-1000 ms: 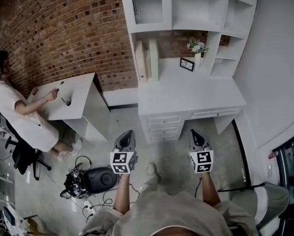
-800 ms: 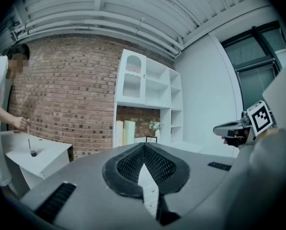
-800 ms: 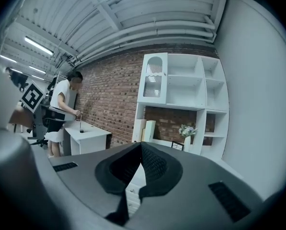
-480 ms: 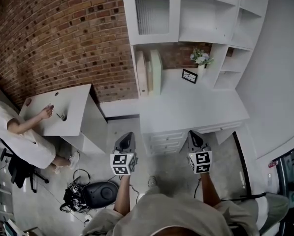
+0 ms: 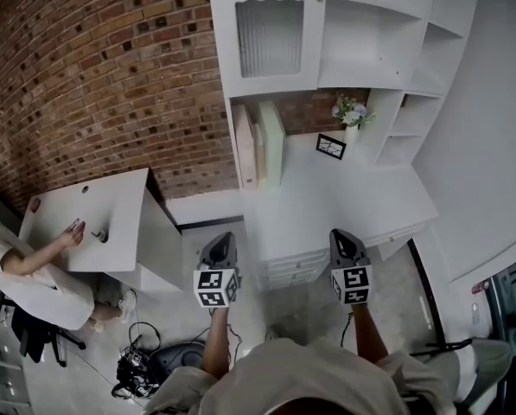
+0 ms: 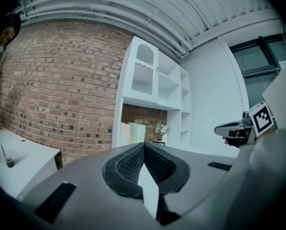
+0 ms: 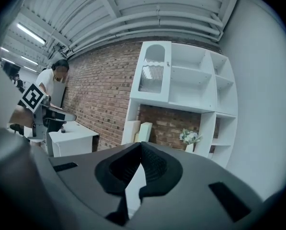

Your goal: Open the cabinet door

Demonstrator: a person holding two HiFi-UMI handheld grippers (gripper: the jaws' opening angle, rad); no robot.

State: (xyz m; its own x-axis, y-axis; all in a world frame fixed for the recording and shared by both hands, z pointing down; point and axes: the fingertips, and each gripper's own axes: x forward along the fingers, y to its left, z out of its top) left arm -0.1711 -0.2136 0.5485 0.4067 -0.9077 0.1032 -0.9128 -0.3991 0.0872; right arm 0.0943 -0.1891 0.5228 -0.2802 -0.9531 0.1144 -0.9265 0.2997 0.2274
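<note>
My left gripper (image 5: 226, 235), right gripper (image 5: 338, 233) — fingers (image 6: 127, 165) pressed together, empty. Ahead: desk (image 5: 361, 199) (binders (image 5: 259, 142), flowers (image 5: 350, 111), frame (image 5: 330, 146) on it) between me and the shut cabinet door (image 5: 269, 37).

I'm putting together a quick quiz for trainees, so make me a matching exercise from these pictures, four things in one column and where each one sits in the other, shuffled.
1. cabinet door
2. vase of flowers
3. upright folders
4. black bag

a. on the floor
b. top left of the shelf unit
c. on the desk, under the cabinet door
d. on the desk, beside the picture frame

Pairs: 1-b, 2-d, 3-c, 4-a
</note>
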